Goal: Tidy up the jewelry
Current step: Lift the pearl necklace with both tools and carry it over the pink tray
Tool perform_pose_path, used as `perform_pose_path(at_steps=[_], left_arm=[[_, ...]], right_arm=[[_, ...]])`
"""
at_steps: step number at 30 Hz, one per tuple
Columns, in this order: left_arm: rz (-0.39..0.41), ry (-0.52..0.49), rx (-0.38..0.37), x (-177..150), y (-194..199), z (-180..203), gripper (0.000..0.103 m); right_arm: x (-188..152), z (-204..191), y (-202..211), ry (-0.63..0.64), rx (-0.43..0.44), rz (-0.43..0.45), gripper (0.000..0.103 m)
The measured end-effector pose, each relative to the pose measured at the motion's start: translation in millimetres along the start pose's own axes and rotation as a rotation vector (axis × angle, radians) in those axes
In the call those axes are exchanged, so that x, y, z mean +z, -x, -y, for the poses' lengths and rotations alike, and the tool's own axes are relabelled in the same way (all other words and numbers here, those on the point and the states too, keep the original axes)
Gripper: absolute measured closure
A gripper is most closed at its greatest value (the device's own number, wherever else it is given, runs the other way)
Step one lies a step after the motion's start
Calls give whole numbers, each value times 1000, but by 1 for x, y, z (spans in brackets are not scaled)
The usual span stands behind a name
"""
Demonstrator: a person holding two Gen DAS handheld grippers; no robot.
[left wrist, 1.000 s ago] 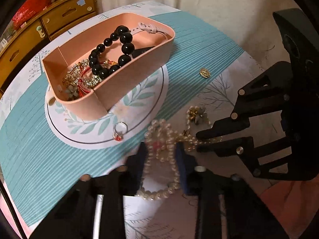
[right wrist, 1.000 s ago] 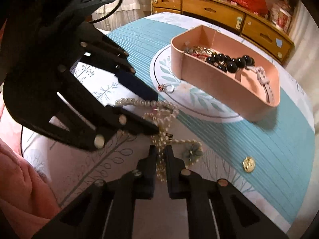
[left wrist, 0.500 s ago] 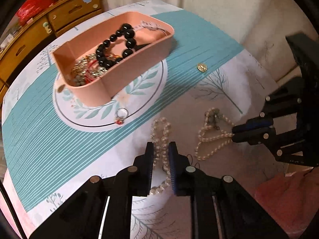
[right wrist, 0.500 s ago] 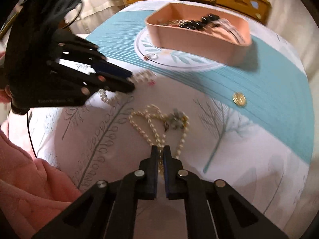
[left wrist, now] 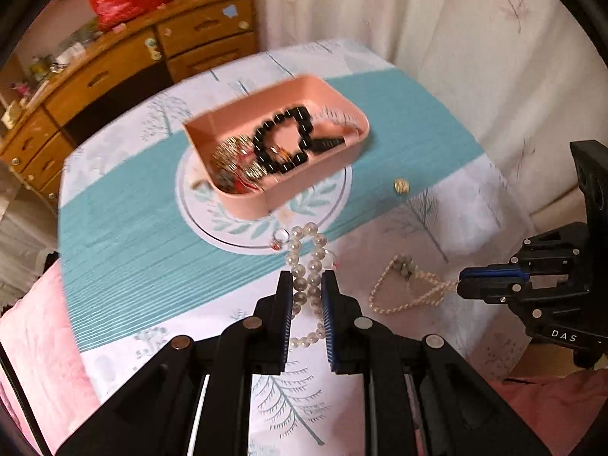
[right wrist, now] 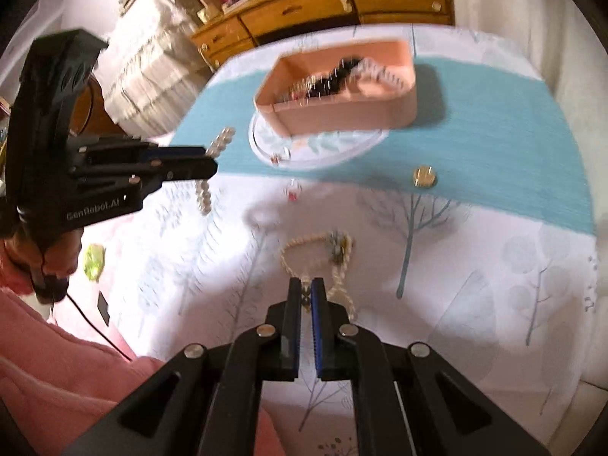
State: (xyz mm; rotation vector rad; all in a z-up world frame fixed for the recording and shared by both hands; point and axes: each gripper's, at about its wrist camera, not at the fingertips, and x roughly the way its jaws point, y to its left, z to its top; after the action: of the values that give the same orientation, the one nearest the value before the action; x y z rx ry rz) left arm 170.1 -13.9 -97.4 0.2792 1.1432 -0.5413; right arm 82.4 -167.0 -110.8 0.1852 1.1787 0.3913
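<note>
My left gripper [left wrist: 307, 285] is shut on a large-bead pearl bracelet [left wrist: 309, 262] and holds it above the tablecloth; it also shows in the right wrist view [right wrist: 207, 159]. My right gripper [right wrist: 306, 288] is shut on a thin pearl necklace [right wrist: 304, 245] with a flower charm, which trails onto the cloth; it shows in the left wrist view [left wrist: 402, 285] too. The pink jewelry tray [left wrist: 304, 186] stands further back on a round mat, holding a black bead bracelet [left wrist: 283, 140], gold pieces and a watch strap.
A small ring [left wrist: 280, 237] lies at the mat's near edge. A gold coin-like piece [left wrist: 401, 186] lies on the teal stripe to the right. A wooden dresser [left wrist: 114, 72] stands behind the table. A pink cloth [left wrist: 34, 334] lies at the left.
Both grippers have lifted and pulled back from the table, each with its pearl strand. The two strands have come apart and the tray looks farther away.
</note>
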Motion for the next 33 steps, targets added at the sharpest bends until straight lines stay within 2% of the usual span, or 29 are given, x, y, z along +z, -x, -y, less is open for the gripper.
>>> perform_pose_path(at_steps=[7, 16, 20, 29, 33], left_arm=[[41, 37, 18, 19, 45, 1, 90], [58, 8, -97, 49, 98, 4, 90], [86, -14, -96, 62, 112, 7, 90], [155, 21, -61, 92, 111, -12, 90], [174, 71, -46, 105, 95, -28, 90]], right_arm=[[38, -7, 44, -3, 25, 105, 98], [81, -17, 104, 8, 82, 253, 98], [101, -25, 124, 45, 105, 330, 98], [152, -31, 137, 52, 129, 493, 98], [172, -32, 131, 56, 141, 515, 98]])
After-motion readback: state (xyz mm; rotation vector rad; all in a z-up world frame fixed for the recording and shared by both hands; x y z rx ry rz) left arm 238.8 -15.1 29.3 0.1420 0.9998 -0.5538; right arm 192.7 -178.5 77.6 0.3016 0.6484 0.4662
